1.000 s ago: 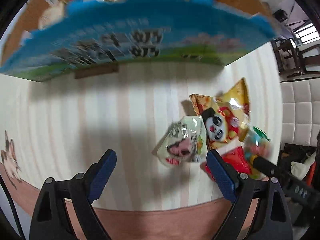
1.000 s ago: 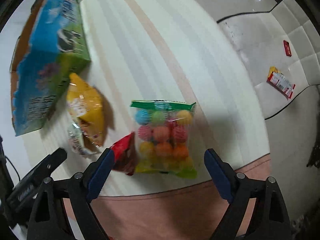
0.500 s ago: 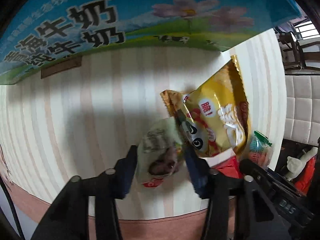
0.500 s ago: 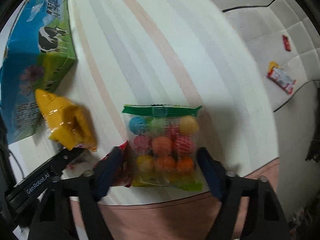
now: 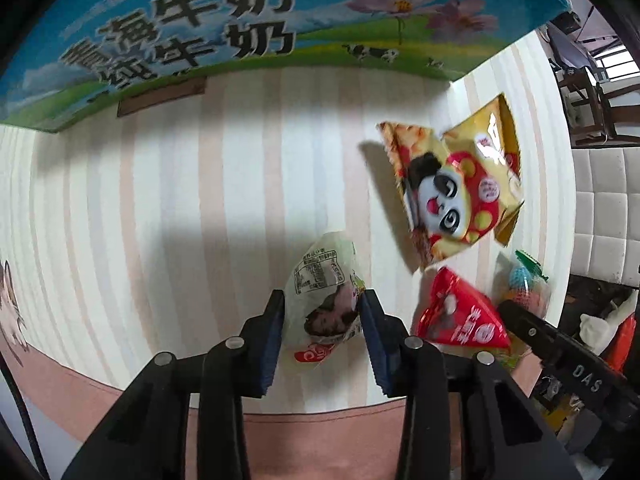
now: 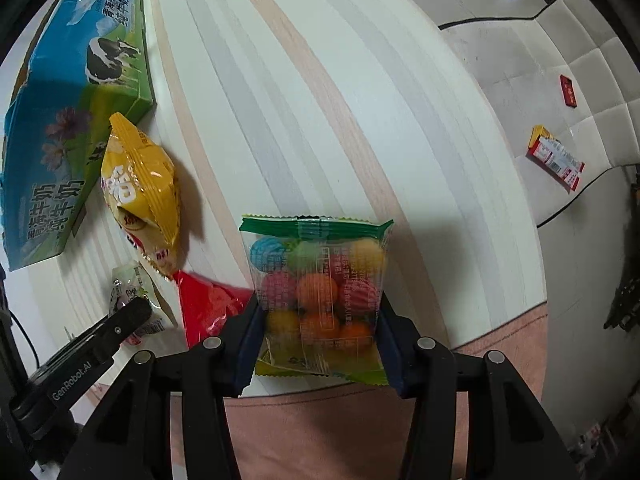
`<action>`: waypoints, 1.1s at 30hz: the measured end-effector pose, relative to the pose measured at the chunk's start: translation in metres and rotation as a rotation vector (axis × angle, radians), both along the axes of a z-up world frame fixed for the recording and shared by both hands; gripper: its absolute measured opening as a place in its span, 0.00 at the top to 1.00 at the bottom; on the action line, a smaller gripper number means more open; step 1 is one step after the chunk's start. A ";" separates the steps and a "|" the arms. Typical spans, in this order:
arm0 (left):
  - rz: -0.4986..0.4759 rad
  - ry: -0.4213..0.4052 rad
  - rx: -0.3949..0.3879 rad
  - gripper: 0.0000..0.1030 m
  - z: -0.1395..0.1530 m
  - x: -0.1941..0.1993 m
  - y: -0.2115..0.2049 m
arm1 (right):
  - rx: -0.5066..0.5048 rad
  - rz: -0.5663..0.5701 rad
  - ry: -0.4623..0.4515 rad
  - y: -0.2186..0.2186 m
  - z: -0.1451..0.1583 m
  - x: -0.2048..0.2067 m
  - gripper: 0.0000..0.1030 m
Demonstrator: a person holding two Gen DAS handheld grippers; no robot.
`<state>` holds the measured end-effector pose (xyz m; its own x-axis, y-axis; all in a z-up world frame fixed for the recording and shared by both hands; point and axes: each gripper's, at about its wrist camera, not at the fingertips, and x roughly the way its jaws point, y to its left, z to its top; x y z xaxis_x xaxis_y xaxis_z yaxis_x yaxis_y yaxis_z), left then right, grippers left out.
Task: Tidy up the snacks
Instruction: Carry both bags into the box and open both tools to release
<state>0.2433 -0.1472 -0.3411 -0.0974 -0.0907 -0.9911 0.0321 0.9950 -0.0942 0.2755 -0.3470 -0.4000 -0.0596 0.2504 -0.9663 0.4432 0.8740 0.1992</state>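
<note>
My left gripper (image 5: 322, 304) points down at the striped table and is shut on a small pale green snack packet (image 5: 320, 276). That packet (image 6: 132, 292) also shows in the right wrist view, beside the left gripper's finger (image 6: 128, 318). The jaws of my right gripper (image 6: 319, 308) are closing, with both pads pressing the sides of a clear bag of coloured balls (image 6: 316, 264). Between the two grippers lie a yellow panda snack bag (image 5: 452, 196) and a red packet (image 5: 460, 316). A blue and green milk carton box (image 5: 240, 32) stands behind them.
The table's near edge has a pink band (image 6: 320, 420) just under both grippers. Right of the table is a white tufted surface (image 6: 580, 80) with a red and yellow pack (image 6: 556, 160) on it. Dark chairs (image 5: 592, 92) stand beyond the table's far right.
Both grippers went from wide open to closed. The left one came over the pale green packet and gripped it; the packet now sits apart from the yellow bag. The right one closed on the ball bag.
</note>
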 end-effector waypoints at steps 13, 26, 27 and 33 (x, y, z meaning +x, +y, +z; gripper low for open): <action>0.022 -0.007 -0.053 0.67 0.023 -0.039 0.043 | 0.055 0.025 -0.079 0.009 0.043 -0.014 0.48; 0.067 -0.210 -0.219 0.67 0.154 -0.016 0.057 | 0.147 0.099 -0.252 0.034 0.132 0.014 0.48; 0.070 -0.230 -0.228 0.67 0.162 -0.008 0.058 | 0.150 0.108 -0.268 0.037 0.141 0.021 0.48; 0.088 -0.315 -0.203 0.67 0.183 0.054 0.061 | 0.146 0.160 -0.354 0.057 0.184 0.073 0.48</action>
